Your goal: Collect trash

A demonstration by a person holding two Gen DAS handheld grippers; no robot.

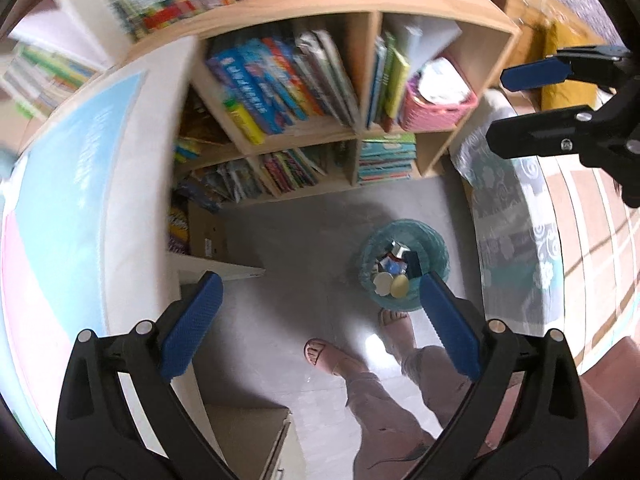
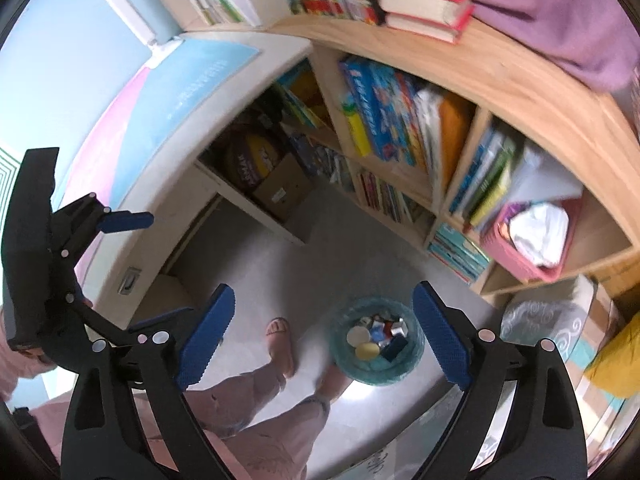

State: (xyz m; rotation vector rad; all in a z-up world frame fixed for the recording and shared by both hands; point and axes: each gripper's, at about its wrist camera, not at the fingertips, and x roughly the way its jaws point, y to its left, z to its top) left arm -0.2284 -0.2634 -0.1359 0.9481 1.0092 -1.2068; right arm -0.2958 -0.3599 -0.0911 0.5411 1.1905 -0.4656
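A small teal trash bin [image 1: 436,254] stands on the grey floor, holding several bits of trash: round pale lids, foil scraps and a dark box. It also shows in the right wrist view [image 2: 412,354]. My left gripper [image 1: 320,294] is open and empty, high above the floor, the bin just inside its right finger. My right gripper [image 2: 324,308] is open and empty, high above the bin. The right gripper also shows in the left wrist view [image 1: 496,108] at the upper right. The left gripper shows in the right wrist view [image 2: 148,268] at the left.
A wooden bookshelf [image 1: 360,4] full of books stands behind the bin, with a pink basket [image 1: 436,108] in one cell. A white desk with a blue and pink mat [image 1: 80,168] is at the left. The person's sandalled feet [image 1: 320,354] stand by the bin.
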